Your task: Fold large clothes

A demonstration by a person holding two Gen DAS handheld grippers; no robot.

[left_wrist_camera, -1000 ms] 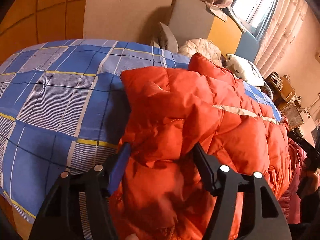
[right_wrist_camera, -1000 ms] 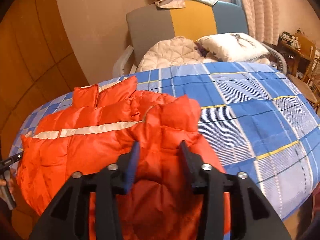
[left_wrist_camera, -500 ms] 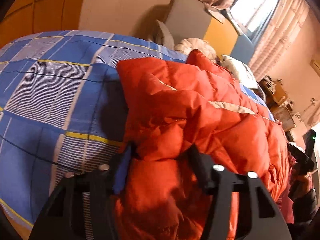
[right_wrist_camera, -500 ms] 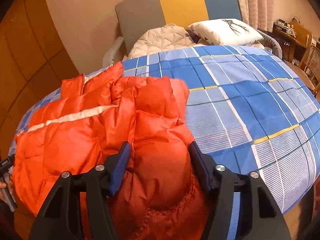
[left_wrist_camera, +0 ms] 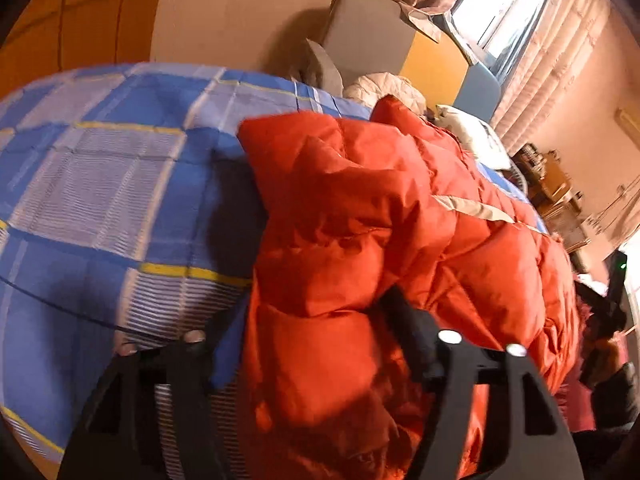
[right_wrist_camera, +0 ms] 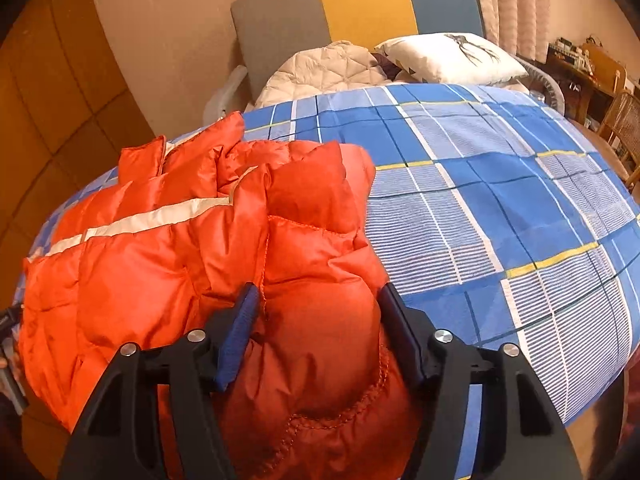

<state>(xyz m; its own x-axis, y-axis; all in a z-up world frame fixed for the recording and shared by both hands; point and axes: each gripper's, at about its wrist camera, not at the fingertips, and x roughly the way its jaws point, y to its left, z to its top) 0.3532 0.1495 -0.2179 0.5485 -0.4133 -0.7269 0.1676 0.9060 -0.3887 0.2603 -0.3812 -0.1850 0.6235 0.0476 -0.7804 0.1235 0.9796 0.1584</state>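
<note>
An orange puffer jacket [left_wrist_camera: 380, 216] with a pale stripe lies on a blue plaid bedsheet [left_wrist_camera: 100, 184]. In the left wrist view my left gripper [left_wrist_camera: 308, 320] stands open with a puffy sleeve end bulging between its jaws. In the right wrist view the jacket [right_wrist_camera: 160, 248] lies at the left of the sheet [right_wrist_camera: 500, 200]. My right gripper [right_wrist_camera: 316, 312] is open too, jaws wide apart around the other sleeve end, which fills the gap. The right gripper also shows at the far right of the left wrist view [left_wrist_camera: 604, 304].
A grey, yellow and blue headboard [right_wrist_camera: 360, 24] stands at the far end. A cream quilted garment [right_wrist_camera: 320, 72] and a white pillow [right_wrist_camera: 448, 58] lie before it. Wooden furniture [right_wrist_camera: 592, 76] stands to the right. Curtains [left_wrist_camera: 552, 48] hang by the window.
Both grippers' jaws have spread wider and let go of the sleeve ends. The jacket's sleeves now lie folded over its body, and both grippers sit lower and closer to it.
</note>
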